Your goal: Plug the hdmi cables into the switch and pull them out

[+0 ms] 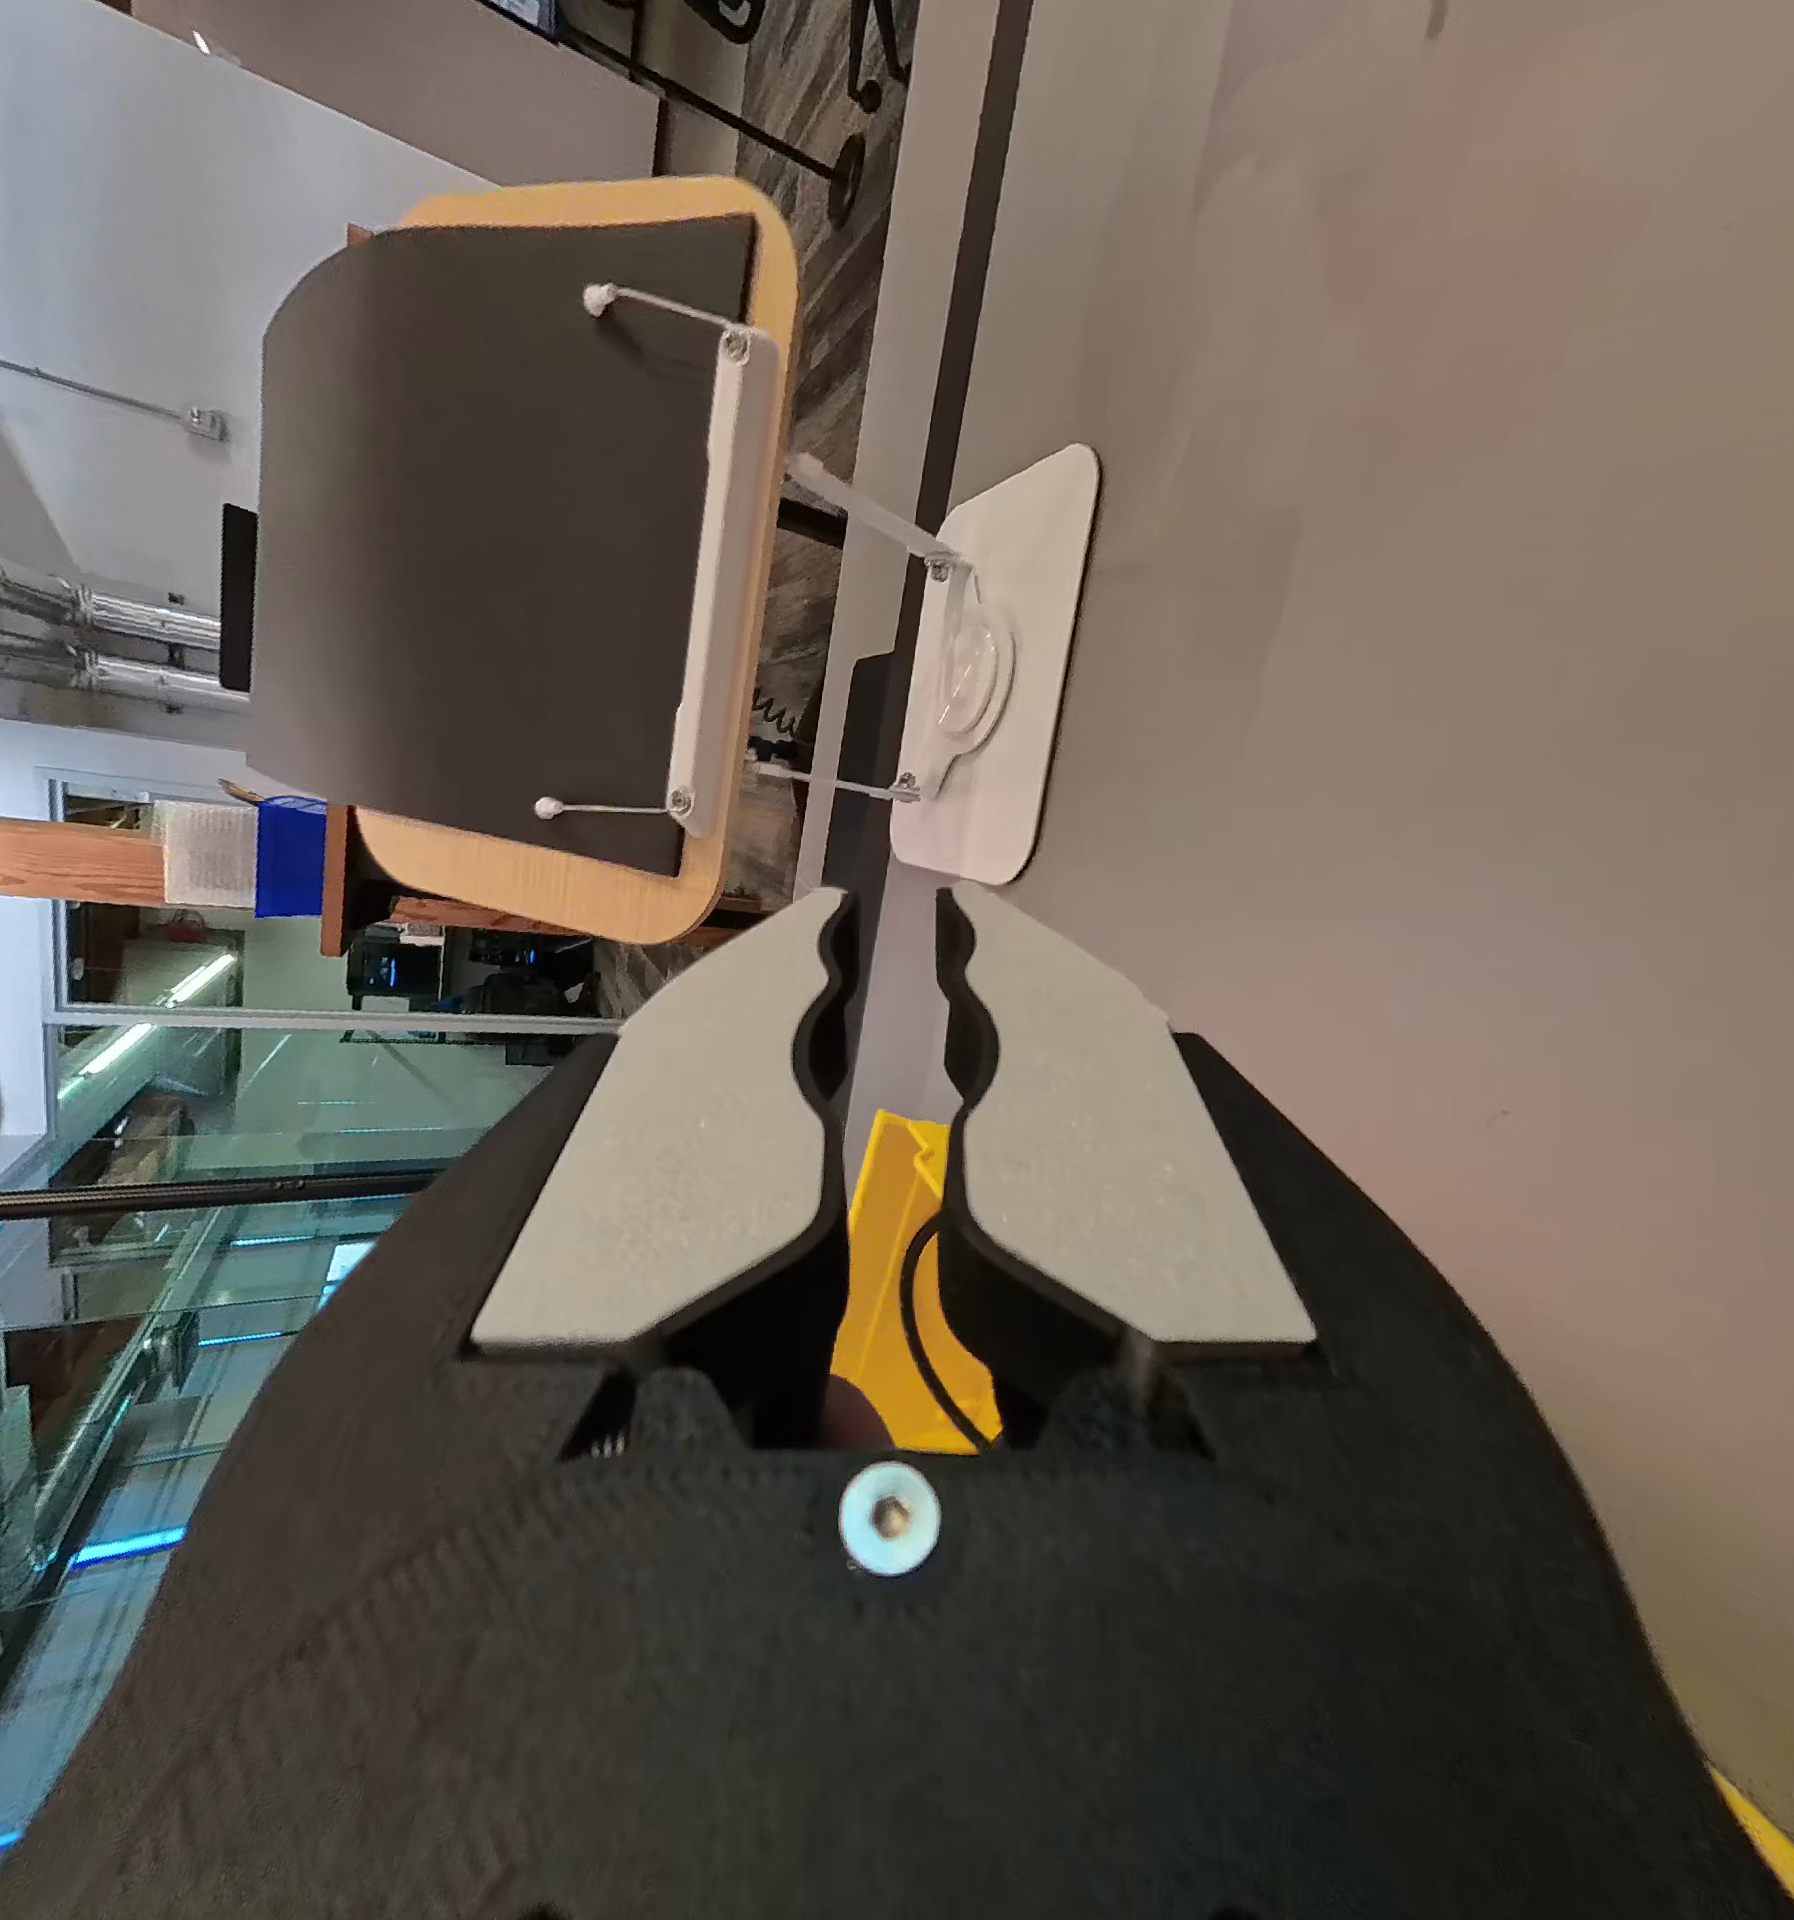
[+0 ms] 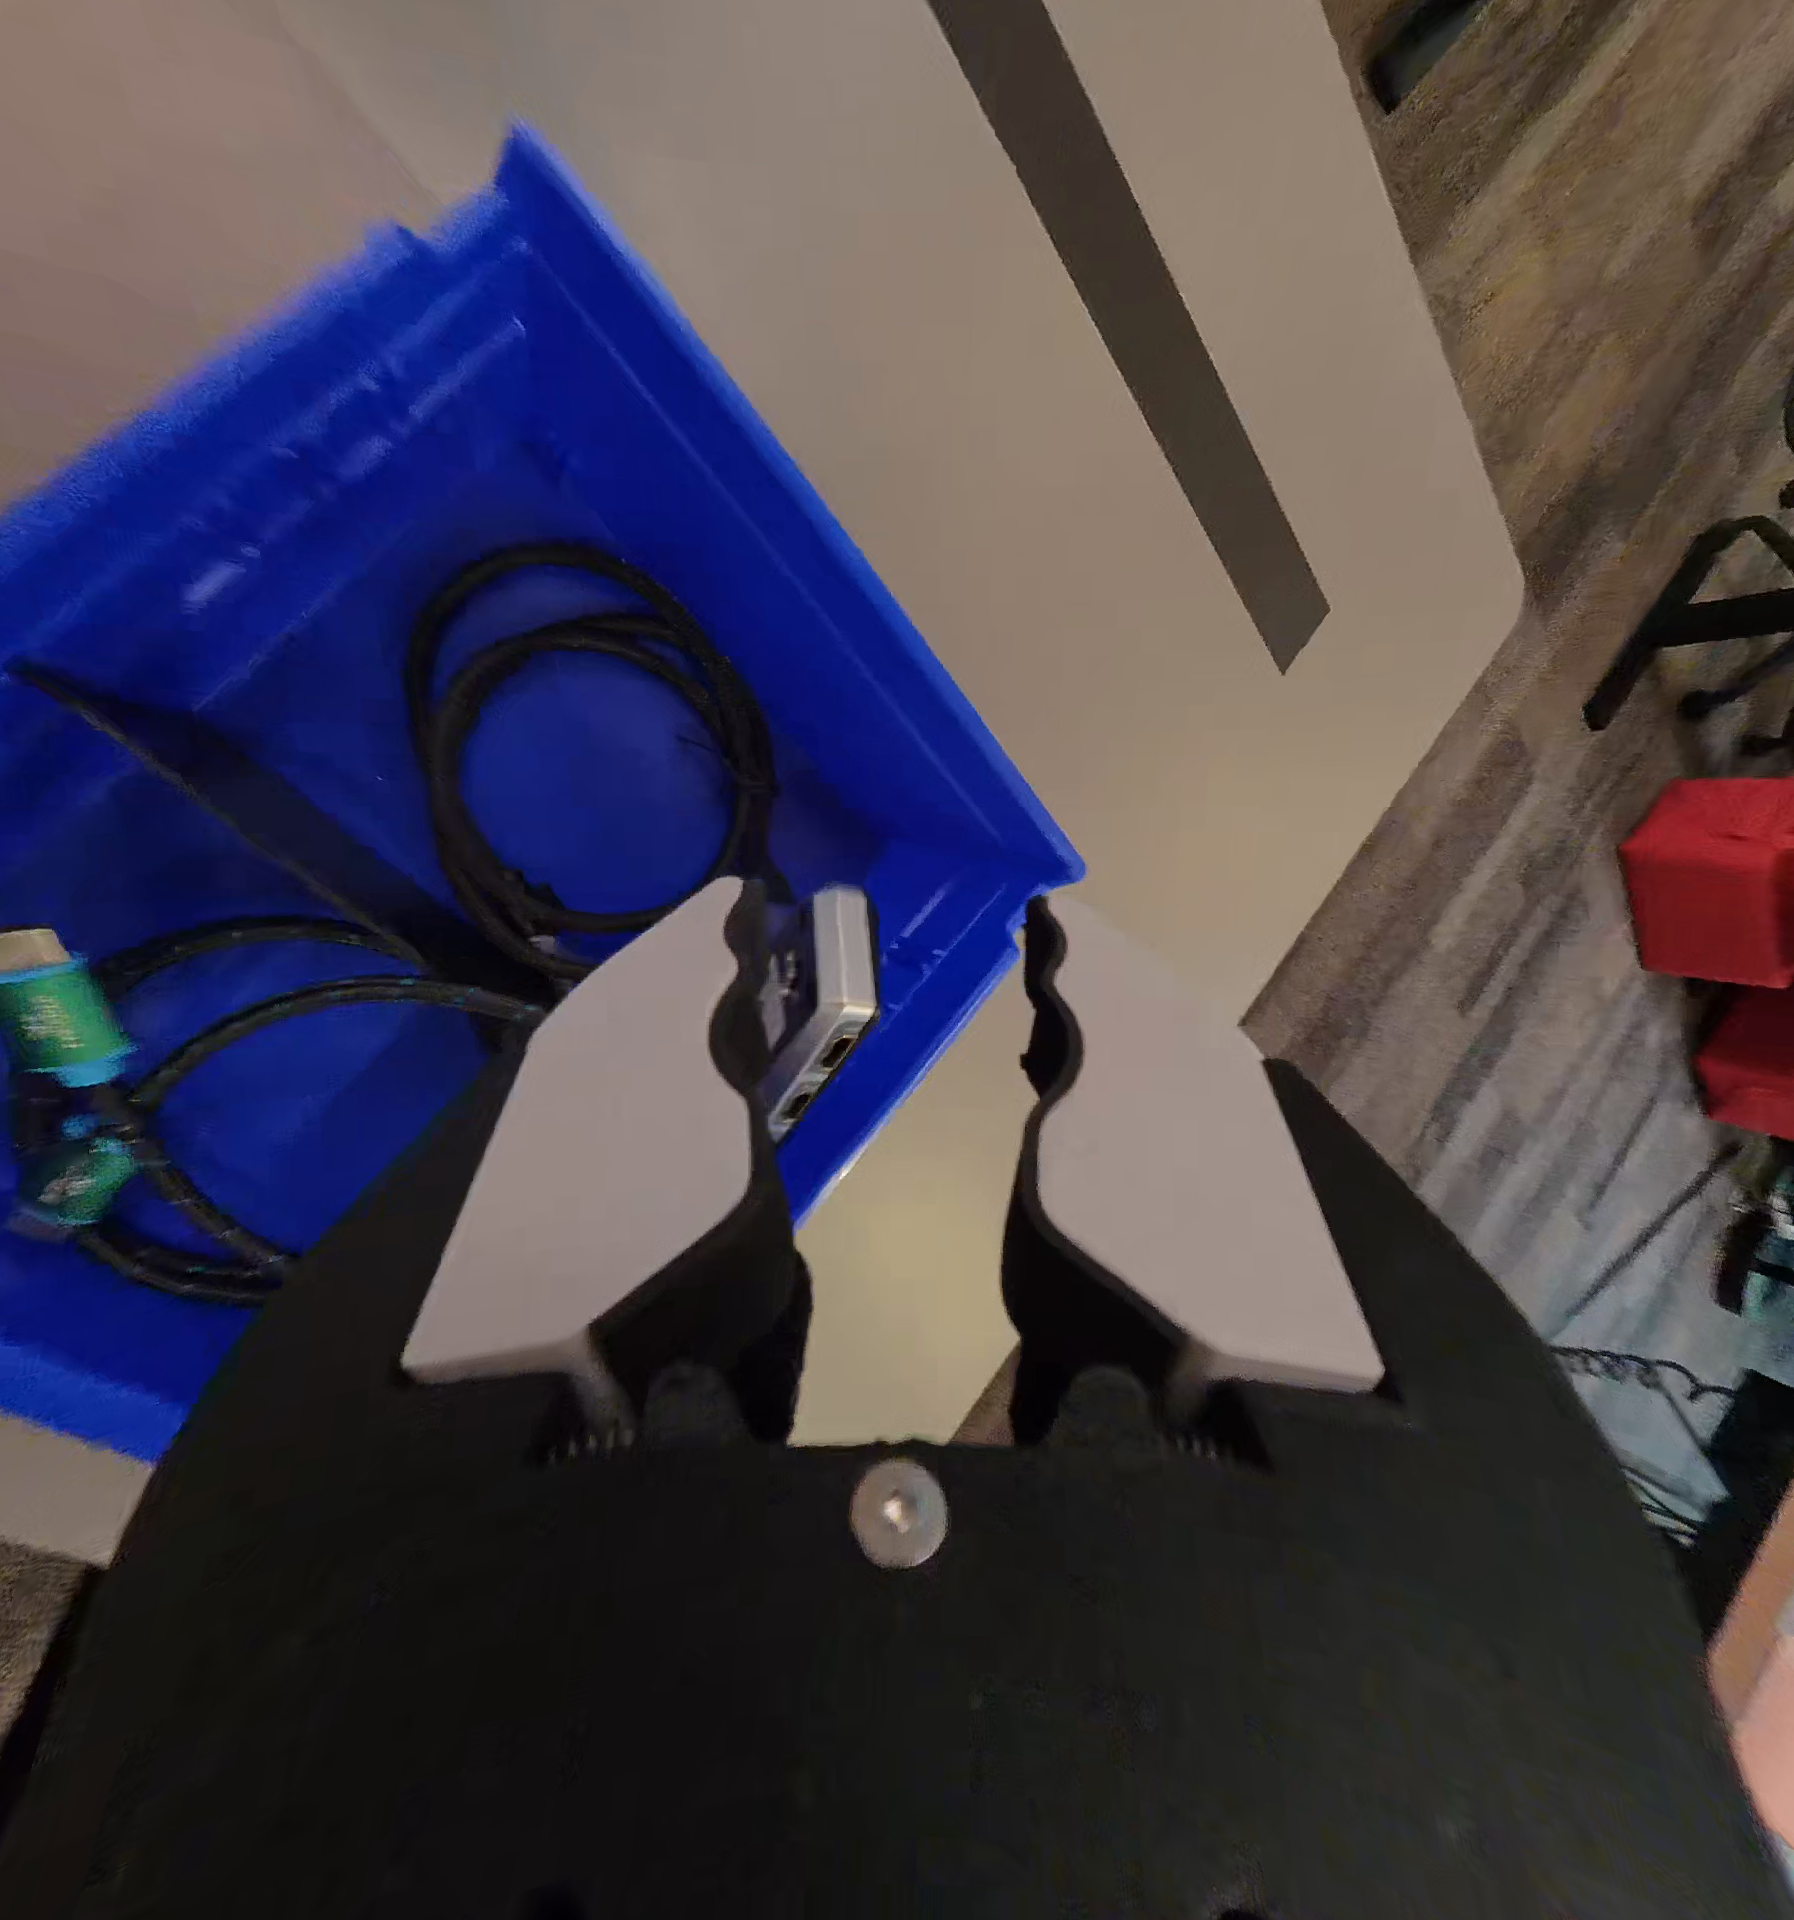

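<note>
In the right wrist view a blue bin [image 2: 664, 343] stands on the pale table. It holds a small silver HDMI switch [image 2: 839, 987] in its near corner. Coiled black cables [image 2: 581, 748] and two cable plugs with green and blue shells [image 2: 41, 1023] also lie in it. My right gripper [image 2: 882, 920] is open and empty, and hovers above the bin's corner. Its left fingertip [image 2: 685, 956] is just beside the switch. My left gripper [image 1: 895, 914] is empty, its jaws only a narrow gap apart. It points along the table, away from the bin.
A black divider [image 2: 249, 790] crosses the bin. In the left wrist view a white base plate [image 1: 1018, 665] carries a stand with a black sheet on a wooden board [image 1: 498, 540]. A yellow part [image 1: 888, 1247] shows under the left fingers. Red bins [image 2: 1734, 883] and a chair base [image 2: 1745, 613] stand on the floor past the table edge. Tip to tip, the grippers are about 55 centimeters apart.
</note>
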Available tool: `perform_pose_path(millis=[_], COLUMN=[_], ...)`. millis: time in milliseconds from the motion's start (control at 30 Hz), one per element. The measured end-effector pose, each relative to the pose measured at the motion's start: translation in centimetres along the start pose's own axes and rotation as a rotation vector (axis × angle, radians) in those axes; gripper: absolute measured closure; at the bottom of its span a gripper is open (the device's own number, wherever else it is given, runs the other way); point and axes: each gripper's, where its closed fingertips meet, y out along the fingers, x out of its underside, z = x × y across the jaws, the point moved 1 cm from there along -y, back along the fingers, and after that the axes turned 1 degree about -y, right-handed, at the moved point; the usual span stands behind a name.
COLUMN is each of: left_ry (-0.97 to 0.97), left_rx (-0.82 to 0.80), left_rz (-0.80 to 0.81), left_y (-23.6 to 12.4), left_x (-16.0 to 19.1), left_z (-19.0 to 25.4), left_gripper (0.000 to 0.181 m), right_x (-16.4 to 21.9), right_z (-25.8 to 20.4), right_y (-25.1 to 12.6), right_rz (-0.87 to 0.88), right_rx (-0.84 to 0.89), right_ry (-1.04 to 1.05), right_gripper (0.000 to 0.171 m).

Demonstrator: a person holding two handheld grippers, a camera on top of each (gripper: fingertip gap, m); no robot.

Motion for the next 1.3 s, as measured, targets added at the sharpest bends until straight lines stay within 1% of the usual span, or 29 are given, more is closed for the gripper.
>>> perform_pose_path(millis=[33,100,167,233,300,433,533,600,667,733,767,867,933,1000,1133,1200,1233,1267,1300], left_ry=[-0.006,-0.021,-0.047,-0.087,-0.137,-0.259,-0.35,-0.385,-0.389,-0.37,-0.369,-0.402,-0.411,-0.39,-0.341,-0.35,-0.367,-0.378,-0.396], left_rx=[-0.01,-0.031,-0.053,-0.077,-0.09,-0.084,-0.016,0.025,0.065,0.094,0.11,0.151,0.184,0.199,0.213,0.204,0.202,0.181,0.175], left_rz=[-0.009,-0.033,-0.065,-0.128,-0.204,-0.376,-0.463,-0.496,-0.532,-0.563,-0.575,-0.574,-0.574,-0.624,-0.664,-0.639,-0.625,-0.613,-0.592], left_y=[-0.1,-0.5,-1.1,-1.9,-2.8,-4.8,-5.9,-6.1,-5.8,-5.4,-5.3,-4.6,-4.0,-3.4,-1.8,-0.9,-0.5,-0.1,0.1], left_x=[0.3,1.1,2.3,4.4,7.2,14.3,18.9,20.8,22.1,23.2,23.7,25.4,26.4,27.9,29.2,29.2,29.1,29.2,29.0], left_z=[-0.4,-1.5,-2.9,-4.6,-6.1,-7.7,-7.0,-5.9,-4.8,-3.9,-3.5,-2.3,-1.3,-0.4,0.7,0.8,0.9,0.7,0.7], left_gripper=[0.167,0.166,0.164,0.158,0.154,0.148,0.147,0.146,0.145,0.143,0.142,0.139,0.14,0.14,0.143,0.151,0.16,0.179,0.181], right_x=[-0.3,0.0,1.5,3.5,6.1,11.4,13.7,14.4,15.3,15.2,15.1,15.0,15.1,14.9,13.9,13.6,13.6,13.5,13.4], right_z=[-0.2,0.0,-0.1,-0.9,-2.2,-4.0,-5.4,-6.8,-7.8,-8.4,-8.4,-8.3,-8.3,-8.4,-9.0,-9.3,-9.3,-9.2,-8.9], right_y=[-0.9,-2.7,-4.1,-4.6,-4.3,-2.6,-1.5,-0.5,0.5,1.2,1.5,1.6,1.6,1.6,1.7,1.6,1.6,1.5,1.3], right_rz=[0.018,0.016,-0.028,-0.05,-0.082,-0.153,-0.163,-0.165,-0.225,-0.212,-0.203,-0.174,-0.178,-0.182,-0.15,-0.164,-0.173,-0.18,-0.184], right_rx=[-0.005,0.055,0.097,0.058,-0.019,-0.089,-0.147,-0.212,-0.23,-0.244,-0.232,-0.228,-0.211,-0.223,-0.255,-0.266,-0.257,-0.232,-0.195], right_ry=[0.016,0.02,0.064,0.173,0.286,0.412,0.469,0.478,0.454,0.431,0.43,0.451,0.406,0.403,0.367,0.376,0.373,0.368,0.364], right_gripper=[0.122,0.125,0.125,0.12,0.113,0.118,0.127,0.134,0.144,0.157,0.159,0.16,0.16,0.16,0.161,0.16,0.158,0.154,0.151])
